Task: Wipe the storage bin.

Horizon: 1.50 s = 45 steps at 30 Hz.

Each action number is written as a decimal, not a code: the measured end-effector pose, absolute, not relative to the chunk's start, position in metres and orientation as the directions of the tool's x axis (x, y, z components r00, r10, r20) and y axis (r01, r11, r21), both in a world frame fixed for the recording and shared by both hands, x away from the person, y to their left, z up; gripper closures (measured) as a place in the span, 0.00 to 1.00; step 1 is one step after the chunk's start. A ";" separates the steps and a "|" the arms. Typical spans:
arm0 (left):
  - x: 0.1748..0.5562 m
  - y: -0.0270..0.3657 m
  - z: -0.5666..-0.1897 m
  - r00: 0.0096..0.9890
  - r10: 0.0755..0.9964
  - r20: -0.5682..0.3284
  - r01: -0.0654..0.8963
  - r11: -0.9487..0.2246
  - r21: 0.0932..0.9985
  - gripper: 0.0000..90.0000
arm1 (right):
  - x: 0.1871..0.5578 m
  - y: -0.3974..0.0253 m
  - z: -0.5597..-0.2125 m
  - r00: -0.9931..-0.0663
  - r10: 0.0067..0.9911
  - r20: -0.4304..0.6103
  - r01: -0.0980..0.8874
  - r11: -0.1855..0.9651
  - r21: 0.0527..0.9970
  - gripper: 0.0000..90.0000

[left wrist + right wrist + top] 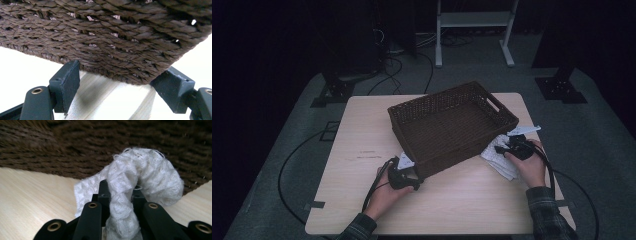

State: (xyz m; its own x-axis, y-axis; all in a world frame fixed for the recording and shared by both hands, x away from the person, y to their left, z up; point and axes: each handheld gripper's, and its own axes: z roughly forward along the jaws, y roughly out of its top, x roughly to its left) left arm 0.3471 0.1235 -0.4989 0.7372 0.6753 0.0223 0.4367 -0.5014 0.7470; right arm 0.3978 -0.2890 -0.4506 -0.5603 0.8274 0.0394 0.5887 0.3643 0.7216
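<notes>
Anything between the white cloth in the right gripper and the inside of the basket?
Only the basket's own near wall. The right gripper pinches the white cloth on the table just outside it. The basket's inside looks bare where it shows.

Left forearm: enters from the bottom edge in a plaid sleeve, angled up and to the right.
Left hand [384, 192]: wrapped around the left gripper [408, 170], jaws spread wide apart, nothing between them.
Right forearm: rises from the lower right, also plaid-sleeved.
Right hand [531, 164]: grasps the right gripper [501, 148], jaws pointing left and pinched tight on white fabric.
</notes>
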 end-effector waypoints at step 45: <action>0.347 0.123 -0.499 0.737 0.676 0.021 0.437 -0.501 0.747 0.26 | 0.388 -0.272 -0.439 -0.606 0.796 0.008 0.540 0.403 0.739 0.84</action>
